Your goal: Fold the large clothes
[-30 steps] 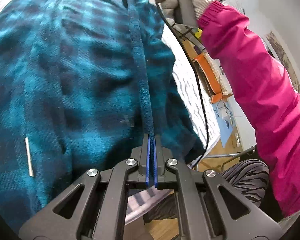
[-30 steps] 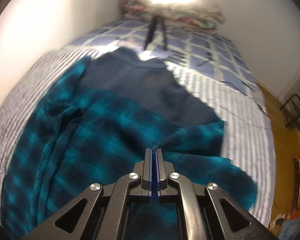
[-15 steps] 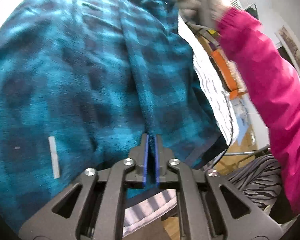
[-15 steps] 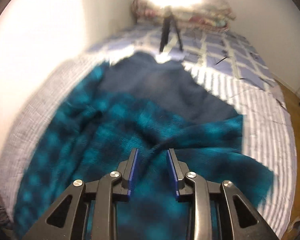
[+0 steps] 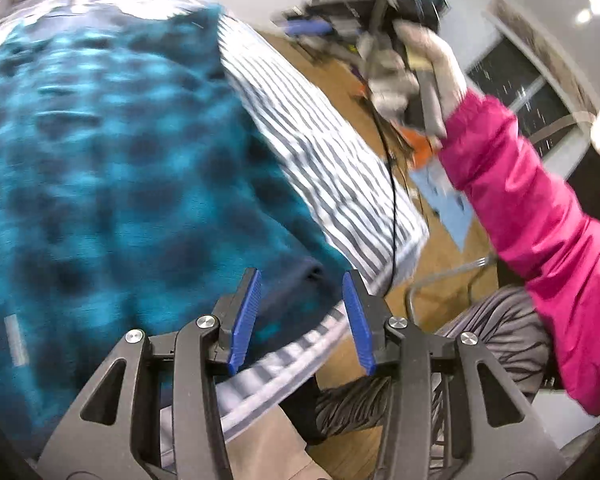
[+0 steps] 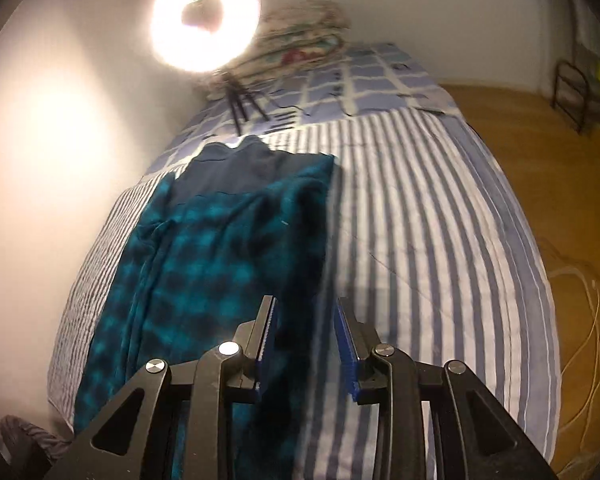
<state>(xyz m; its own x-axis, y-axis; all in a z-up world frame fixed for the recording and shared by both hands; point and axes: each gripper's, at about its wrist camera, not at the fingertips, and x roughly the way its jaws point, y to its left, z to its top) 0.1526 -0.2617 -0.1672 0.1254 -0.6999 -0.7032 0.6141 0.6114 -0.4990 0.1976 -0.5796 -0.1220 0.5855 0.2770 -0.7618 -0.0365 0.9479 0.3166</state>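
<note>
Teal-and-black plaid garment (image 6: 220, 264) lies lengthwise on the striped bedcover (image 6: 440, 240), hard against the wall side; its right edge runs straight down the bed. Broad bare stripes to the right of it, then wood floor (image 6: 540, 152). Left gripper (image 5: 302, 312): jaws opening, nothing clamped, garment corner below the gap. Right gripper (image 6: 306, 344): jaws opening, empty, over the garment's right edge. Gloved right hand (image 5: 412, 68) held over the floor. White tag (image 5: 16, 340) on the cloth, blurred, unreadable. Ring light (image 6: 204, 20) at the bed head
</note>
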